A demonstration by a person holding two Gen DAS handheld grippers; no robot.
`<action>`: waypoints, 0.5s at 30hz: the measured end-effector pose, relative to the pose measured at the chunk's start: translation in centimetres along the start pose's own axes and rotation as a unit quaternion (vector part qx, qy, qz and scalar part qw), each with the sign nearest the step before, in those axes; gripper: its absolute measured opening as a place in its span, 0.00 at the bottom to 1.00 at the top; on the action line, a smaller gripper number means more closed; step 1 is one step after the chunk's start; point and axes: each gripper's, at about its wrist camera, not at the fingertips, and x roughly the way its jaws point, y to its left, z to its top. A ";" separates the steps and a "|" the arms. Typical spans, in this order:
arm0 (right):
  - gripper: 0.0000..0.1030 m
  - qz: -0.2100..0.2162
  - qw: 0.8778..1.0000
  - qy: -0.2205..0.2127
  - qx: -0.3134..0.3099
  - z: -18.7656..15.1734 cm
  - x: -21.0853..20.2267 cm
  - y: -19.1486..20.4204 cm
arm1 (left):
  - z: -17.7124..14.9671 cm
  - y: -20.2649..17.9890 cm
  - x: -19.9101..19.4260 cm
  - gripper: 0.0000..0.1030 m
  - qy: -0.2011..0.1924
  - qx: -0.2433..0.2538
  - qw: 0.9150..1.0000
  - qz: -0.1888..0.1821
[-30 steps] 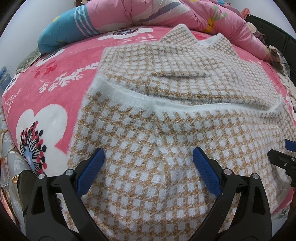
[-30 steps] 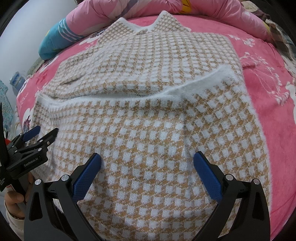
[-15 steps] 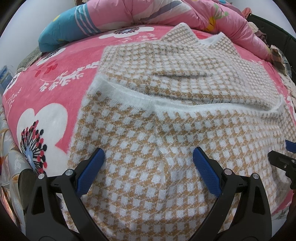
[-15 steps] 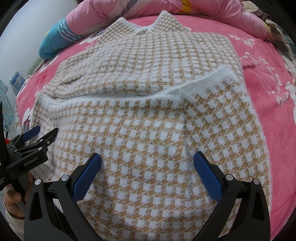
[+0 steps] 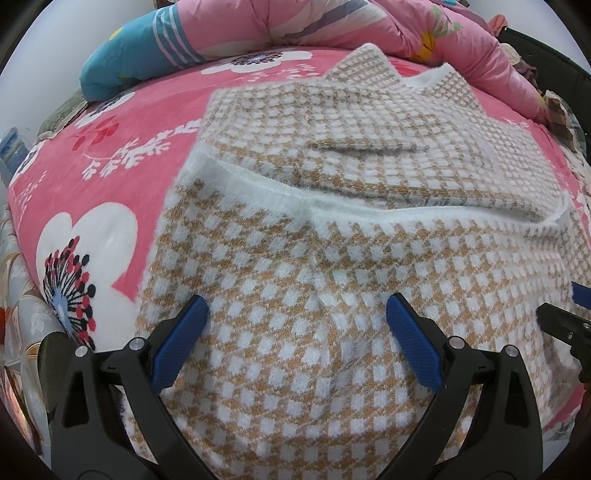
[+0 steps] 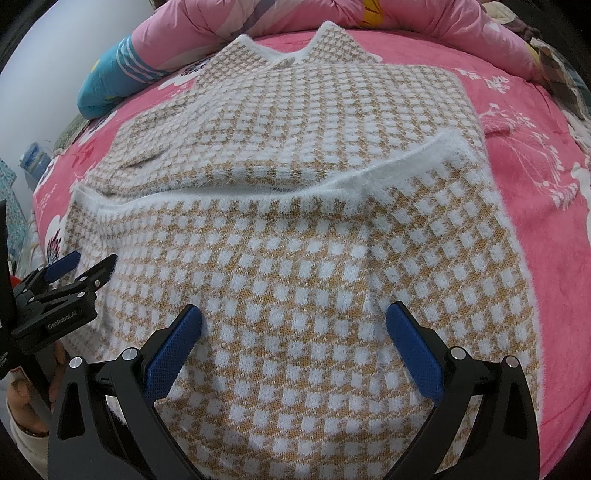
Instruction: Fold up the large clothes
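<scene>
While both grippers hang wide open and empty, the checked sweater (image 5: 332, 258) lies flat on the pink floral bed (image 5: 110, 155) beneath them. Its lower half is folded up, the fuzzy white hem (image 6: 388, 173) running crosswise ahead of the left gripper (image 5: 295, 325) and right gripper (image 6: 295, 325). A pink quilt (image 6: 424, 22) lies beyond the collar.

- My tan-and-white checked sweater (image 5: 332, 280) (image 6: 317, 229) lies flat on the bed, collar at the far end.
- Its near part is folded up, fuzzy white hem (image 6: 369, 181) across the middle.
</scene>
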 end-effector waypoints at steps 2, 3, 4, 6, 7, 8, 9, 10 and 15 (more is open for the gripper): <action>0.94 0.000 1.000 0.000 0.000 0.0 0.0 0.0 | 0.0 0.0 0.0 0.92 0.001 -0.001 1.000 0.002; 0.94 0.000 1.000 0.000 0.000 0.0 0.0 0.0 | 0.0 0.0 0.0 0.92 0.001 -0.002 1.000 0.002; 0.94 0.000 1.000 0.000 0.000 0.1 0.0 -0.1 | 0.0 0.0 0.0 0.92 0.002 -0.003 1.000 0.002; 0.94 0.001 1.000 0.001 0.000 0.0 0.0 0.0 | 0.1 0.0 0.0 0.92 0.003 -0.004 1.000 0.003; 0.94 0.001 1.000 0.001 -0.001 0.2 0.0 -0.2 | 0.0 0.1 -0.1 0.92 0.003 -0.004 1.000 0.003; 0.94 0.002 1.000 0.001 -0.001 0.2 0.0 -0.1 | 0.0 0.1 -0.1 0.92 0.004 -0.005 1.000 0.004; 0.94 0.002 1.000 0.001 -0.001 0.1 0.1 -0.1 | 0.0 0.1 0.0 0.92 0.004 -0.006 1.000 0.004; 0.94 0.002 1.000 0.001 -0.001 0.0 0.1 0.0 | 0.1 0.0 0.0 0.92 0.005 -0.006 1.000 0.005; 0.94 0.003 1.000 0.001 -0.002 0.1 0.0 -0.1 | 0.2 -0.1 -0.1 0.92 0.007 -0.011 1.000 0.011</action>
